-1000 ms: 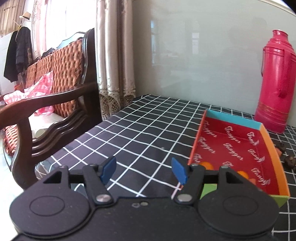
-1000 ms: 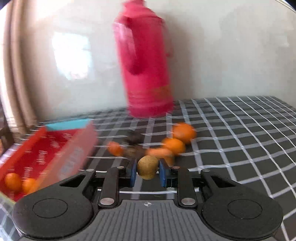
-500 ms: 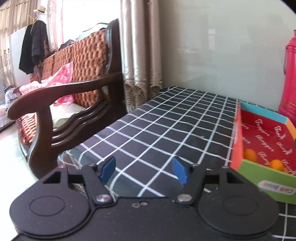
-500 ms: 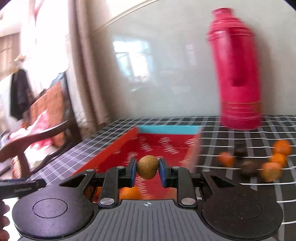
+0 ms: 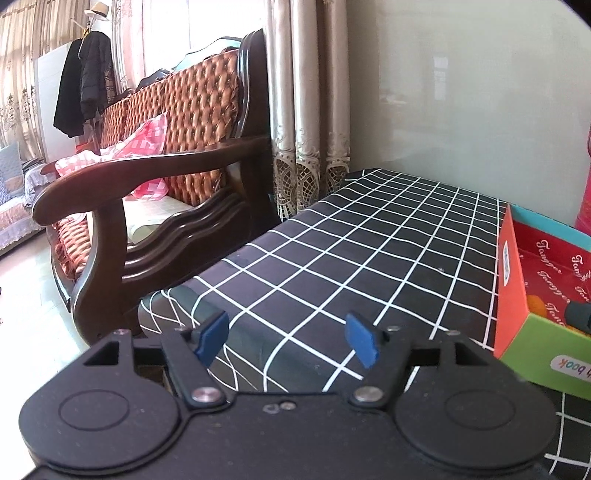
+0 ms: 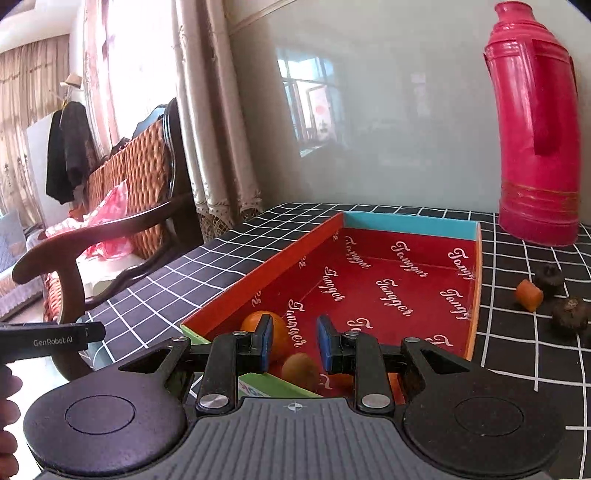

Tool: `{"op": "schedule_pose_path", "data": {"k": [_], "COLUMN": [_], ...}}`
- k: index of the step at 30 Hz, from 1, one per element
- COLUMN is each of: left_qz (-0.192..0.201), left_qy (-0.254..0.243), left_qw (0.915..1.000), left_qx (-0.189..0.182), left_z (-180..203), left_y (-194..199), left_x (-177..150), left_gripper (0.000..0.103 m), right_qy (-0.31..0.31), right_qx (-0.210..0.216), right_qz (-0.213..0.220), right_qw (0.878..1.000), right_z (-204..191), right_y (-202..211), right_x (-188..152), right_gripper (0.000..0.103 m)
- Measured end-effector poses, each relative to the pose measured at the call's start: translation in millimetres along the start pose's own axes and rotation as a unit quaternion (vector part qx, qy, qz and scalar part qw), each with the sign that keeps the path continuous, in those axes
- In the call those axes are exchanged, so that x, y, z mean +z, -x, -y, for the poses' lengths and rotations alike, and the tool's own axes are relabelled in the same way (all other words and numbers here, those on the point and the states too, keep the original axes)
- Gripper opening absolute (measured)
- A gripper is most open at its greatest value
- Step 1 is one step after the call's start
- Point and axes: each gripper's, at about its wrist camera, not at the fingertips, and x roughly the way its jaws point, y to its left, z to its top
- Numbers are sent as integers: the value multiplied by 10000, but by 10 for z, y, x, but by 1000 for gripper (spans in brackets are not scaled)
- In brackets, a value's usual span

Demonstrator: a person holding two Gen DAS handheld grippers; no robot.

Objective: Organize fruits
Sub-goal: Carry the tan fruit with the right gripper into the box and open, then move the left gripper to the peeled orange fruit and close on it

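Checked cloth covers the worktop [image 6: 207, 258], where the right gripper [image 6: 294, 341] hangs over the near end of the red box [image 6: 388, 280]; its jaws have just been opening, and the brown fruit [image 6: 300, 367] lies loose below them beside an orange [image 6: 255, 325]. It might roll, or get knocked if the gripper dips. The left gripper [image 5: 286, 338], jaws spread and empty, is near the box's corner and could nudge it.

wall [image 6: 406, 110]: pale, glossy, ahead of jaws | curtains [image 5: 306, 110]: beige, ahead-left | wooden sofa [image 5: 177, 122]: left of jaws, quilted orange back | window [image 5: 207, 22]: bright daylight behind sofa | floor [image 5: 33, 295]: light, shiny
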Motion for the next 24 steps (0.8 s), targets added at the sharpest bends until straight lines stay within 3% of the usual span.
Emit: {"op": "schedule_pose_path", "data": {"k": [3,11,19,24], "left_qz": [6,128,496,722], "left_qy": [-19,-225,-624,-898], "left_qw": [10000,9995,9952,9870], "left_qx": [-32,-197,-571,-1118], "left_z": [44,284,728,1100], "left_y": [0,103,307,480], "left_x": [5,0,-10,-33], "left_gripper": [63,65,68,68], "right_qy": [34,-267,-580,-836], "right_qx": [-152,-644,-1849,-2418], "right_qz": [269,524,417,303], "right_qw": [9995,9962,9802,9662], "right_z": [-20,183,634,966], "right_y": [100,312,518,678], "right_x": [16,89,85,39], "right_gripper": [93,96,102,102]}}
